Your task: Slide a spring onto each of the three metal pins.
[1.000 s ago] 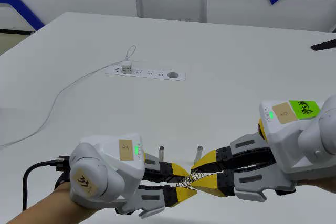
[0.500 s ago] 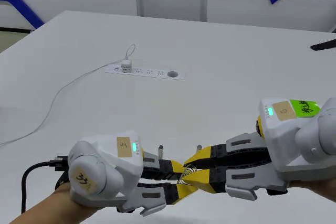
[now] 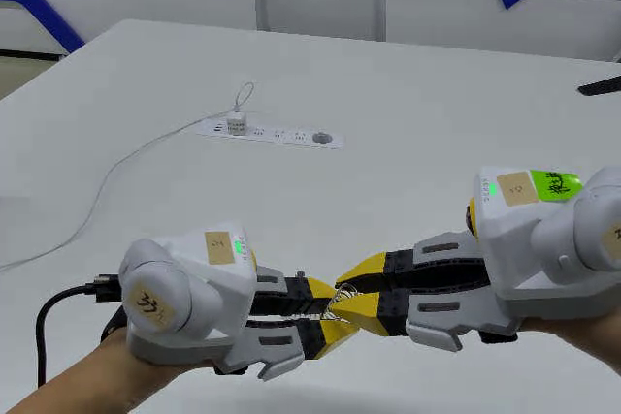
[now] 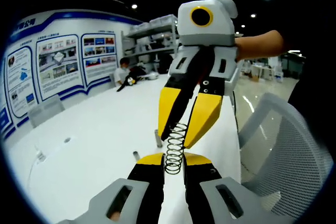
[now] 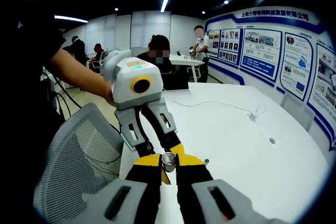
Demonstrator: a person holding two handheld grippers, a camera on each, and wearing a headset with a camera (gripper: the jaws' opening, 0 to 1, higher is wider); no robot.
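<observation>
A small steel spring (image 3: 336, 302) is stretched between my two grippers low over the white table (image 3: 408, 143). My left gripper (image 3: 328, 315) comes in from the left and is shut on one end of the spring (image 4: 174, 150). Opposite it, my right gripper (image 3: 342, 300) reaches in from the right, shut on the other end, where the spring (image 5: 168, 161) shows end-on between its yellow tips. In the left gripper view two short metal pins (image 4: 158, 138) (image 4: 135, 156) stand upright on the table just beyond the spring.
A white power strip (image 3: 272, 133) with a plugged-in charger and a trailing cable (image 3: 116, 172) lies mid-table. A grey chair (image 3: 320, 5) stands at the far edge. A mesh chair (image 4: 283, 150) sits near the table's front edge. People sit in the background.
The right gripper has moved left, so the jaw tips now overlap around the spring. Both grippers sit slightly lower in the view and now cover the pins.
</observation>
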